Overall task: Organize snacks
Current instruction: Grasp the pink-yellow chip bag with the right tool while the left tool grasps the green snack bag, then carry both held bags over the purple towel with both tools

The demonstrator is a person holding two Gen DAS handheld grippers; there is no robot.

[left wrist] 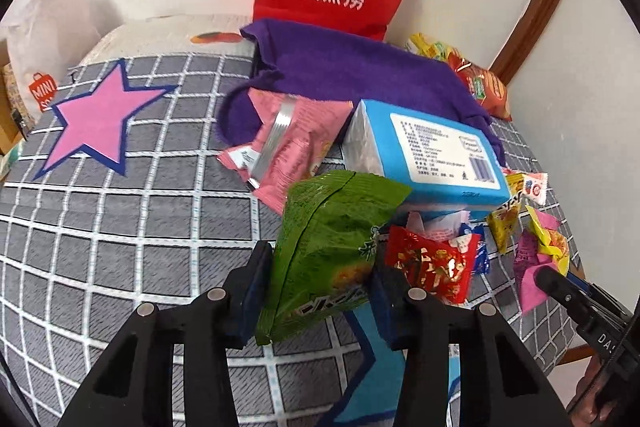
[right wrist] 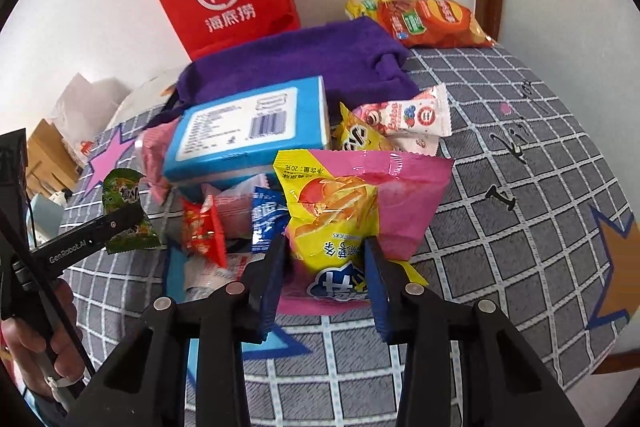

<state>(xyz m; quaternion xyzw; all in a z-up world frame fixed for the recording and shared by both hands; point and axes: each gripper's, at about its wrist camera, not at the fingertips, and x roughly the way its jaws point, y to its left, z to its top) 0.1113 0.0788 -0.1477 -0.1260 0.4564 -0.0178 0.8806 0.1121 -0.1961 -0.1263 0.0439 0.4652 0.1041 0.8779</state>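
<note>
gripping a green snack bag (left wrist: 324, 251), the left claw (left wrist: 320, 291) holds it raised; the right claw (right wrist: 326, 275) pinches the pink-yellow chip bag (right wrist: 360, 203) ahead. slick foil could slip onto the candy pile (left wrist: 436, 263) beside them.

Left gripper (left wrist: 320, 291): matte black plastic arms, round silver screw heads, dark blue ribbed finger pads (left wrist: 256, 291). Right gripper (right wrist: 326, 275): same black frame, silver screws, blue ribbed pads (right wrist: 376, 287). White "GenRobot.AI" lettering on left unit. Bare-skinned hand (right wrist: 36, 343) around handle.
</note>
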